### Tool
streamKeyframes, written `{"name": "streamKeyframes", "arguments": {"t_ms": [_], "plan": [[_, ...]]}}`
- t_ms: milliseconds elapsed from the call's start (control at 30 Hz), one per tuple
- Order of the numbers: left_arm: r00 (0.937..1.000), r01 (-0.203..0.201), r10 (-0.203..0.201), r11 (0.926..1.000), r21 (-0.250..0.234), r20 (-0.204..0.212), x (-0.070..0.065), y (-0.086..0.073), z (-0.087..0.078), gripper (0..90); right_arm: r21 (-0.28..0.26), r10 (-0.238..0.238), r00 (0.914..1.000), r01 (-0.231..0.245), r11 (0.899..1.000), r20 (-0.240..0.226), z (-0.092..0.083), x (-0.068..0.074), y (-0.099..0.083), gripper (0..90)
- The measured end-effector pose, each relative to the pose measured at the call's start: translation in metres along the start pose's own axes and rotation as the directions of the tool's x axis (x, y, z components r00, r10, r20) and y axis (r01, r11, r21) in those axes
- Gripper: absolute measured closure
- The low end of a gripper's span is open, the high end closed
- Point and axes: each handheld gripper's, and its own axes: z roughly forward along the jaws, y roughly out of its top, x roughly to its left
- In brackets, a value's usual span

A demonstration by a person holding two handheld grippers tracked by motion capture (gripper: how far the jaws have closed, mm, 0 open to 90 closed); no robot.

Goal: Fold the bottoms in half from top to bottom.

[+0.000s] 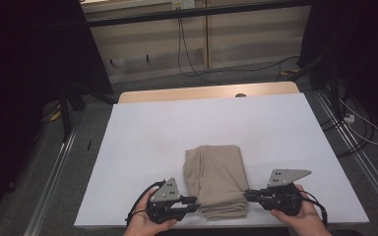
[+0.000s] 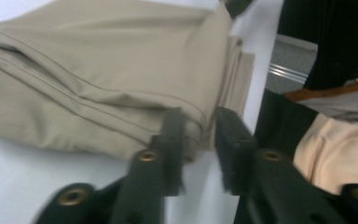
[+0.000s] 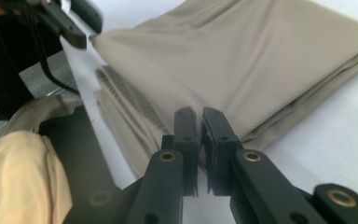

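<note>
A tan cloth [image 1: 216, 179] lies folded into a narrow rectangle on the white tabletop [image 1: 152, 128], close to its near edge. My left gripper [image 1: 196, 202] is at the cloth's near left corner. In the left gripper view its jaws [image 2: 199, 126] stand apart, with the cloth's [image 2: 98, 70] hemmed corner in the gap and no pad pressing on it. My right gripper [image 1: 247, 195] meets the cloth's near right edge. In the right gripper view its jaws [image 3: 199, 116] are closed together on the edge of the cloth [image 3: 261, 60], whose stacked layers show to the left.
A hand holds each gripper at the table's near edge. A strip of bare wood [image 1: 202, 92] shows at the far edge. Cables [image 1: 192, 69] run over the floor beyond, and metal rails [image 1: 354, 152] flank the table. The person's pale sleeve [image 3: 18, 182] is close by.
</note>
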Motion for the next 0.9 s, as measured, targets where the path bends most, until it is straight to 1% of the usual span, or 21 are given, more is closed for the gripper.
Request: {"name": "streamKeyframes", "arguments": {"t_ms": [33,67,100,133,167,233,267,333,400,433,467,533,567,600,633,667,700,767,800,867,900], "plan": [[1.0,-0.001,0.001,1.0,-0.004,-0.004,0.001,0.002,0.0,69.4,0.007,0.003,1.0,-0.003,1.0,0.001,0.001,0.001,-0.001,85.5],[0.9997,0.007,-0.008,0.9997,-0.024,-0.023,0.003,0.005,0.0,67.2,0.013,0.004,1.0,-0.004,1.0,0.001,0.001,0.002,-0.003,85.4],[0.9993,0.015,-0.016,0.9994,-0.031,-0.033,0.004,0.006,0.0,61.3,0.025,0.004,1.0,-0.004,1.0,0.008,0.002,0.003,-0.004,85.7],[0.9991,0.023,-0.024,0.9994,-0.028,-0.035,0.005,0.009,0.003,56.0,0.03,0.001,1.0,-0.001,1.0,0.007,0.002,0.004,-0.005,86.1],[0.9994,0.018,-0.019,0.9995,-0.026,-0.029,0.005,0.01,0.005,55.4,0.037,-0.006,0.9999,0.005,0.999,0.01,0.001,0.007,-0.005,86.1],[0.9996,0.003,-0.003,1.0,-0.008,-0.028,0.004,0.011,0.012,57.5,0.037,-0.01,0.9999,0.01,0.999,0.012,0.001,0.01,-0.007,86.6],[0.9999,-0.009,0.009,0.9998,0.016,-0.006,0.003,0.009,0.016,62.3,0.041,-0.015,0.9998,0.014,0.999,0.013,0.001,0.012,-0.009,86.7],[0.9996,-0.027,0.026,0.9974,0.066,0.013,-0.001,0.007,0.021,75.8,0.065,-0.029,0.9992,0.027,0.998,0.027,0.004,0.016,-0.015,86.9],[0.999,-0.041,0.039,0.9939,0.103,0.021,-0.005,0.003,0.025,82.9,0.08,-0.038,0.9986,0.035,0.996,0.036,0.006,0.018,-0.018,87.0],[0.9991,-0.036,0.034,0.993,0.113,0.024,-0.007,0.001,0.026,84.0,0.085,-0.037,0.9988,0.034,0.996,0.033,0.007,0.019,-0.019,87.0],[0.9989,-0.045,0.042,0.9924,0.115,0.023,-0.008,0.0,0.026,84.1,0.094,-0.041,0.9986,0.037,0.995,0.033,0.007,0.02,-0.02,86.8],[0.9997,-0.025,0.025,0.9936,0.11,0.007,-0.01,-0.002,0.025,83.9,0.106,-0.052,0.9979,0.047,0.993,0.039,0.009,0.022,-0.021,86.0],[0.9997,-0.022,0.02,0.994,0.107,0.014,-0.01,-0.003,0.025,82.8,0.112,-0.062,0.997,0.057,0.992,0.045,0.009,0.023,-0.021,84.3],[0.9996,-0.02,0.019,0.9941,0.107,0.019,-0.01,-0.003,0.025,80.8,0.114,-0.06,0.9971,0.054,0.992,0.047,0.01,0.023,-0.021,81.7],[0.9995,-0.005,0.002,0.9955,0.095,0.032,-0.009,-0.003,0.024,77.4,0.109,-0.047,0.998,0.043,0.993,0.042,0.01,0.023,-0.02,75.8],[0.9997,-0.005,0.003,0.9956,0.094,0.026,-0.008,-0.003,0.022,72.9,0.092,-0.032,0.9988,0.028,0.995,0.037,0.009,0.023,-0.019,71.2],[1.0,0.0,-0.001,0.9964,0.084,0.006,-0.007,-0.002,0.02,69.1,0.08,-0.027,0.9988,0.024,0.997,0.04,0.008,0.022,-0.019,68.0],[0.9989,0.029,-0.026,0.9976,0.064,-0.038,-0.003,-0.002,0.016,54.8,0.058,-0.013,0.9986,0.01,0.998,0.052,0.006,0.02,-0.017,56.6],[0.9978,0.039,-0.037,0.9982,0.044,-0.056,0.0,-0.002,0.012,49.1,0.043,0.004,0.9979,-0.007,0.999,0.064,0.005,0.018,-0.016,54.8],[0.9928,0.065,-0.064,0.9979,0.004,-0.101,0.009,-0.003,0.003,47.1,0.017,0.01,0.9957,-0.012,1.0,0.093,0.003,0.014,-0.014,49.0],[0.9892,0.078,-0.079,0.9969,-0.008,-0.123,0.011,-0.004,0.001,41.3,-0.001,0.017,0.9934,-0.017,1.0,0.113,0.001,0.012,-0.013,44.0]]}}
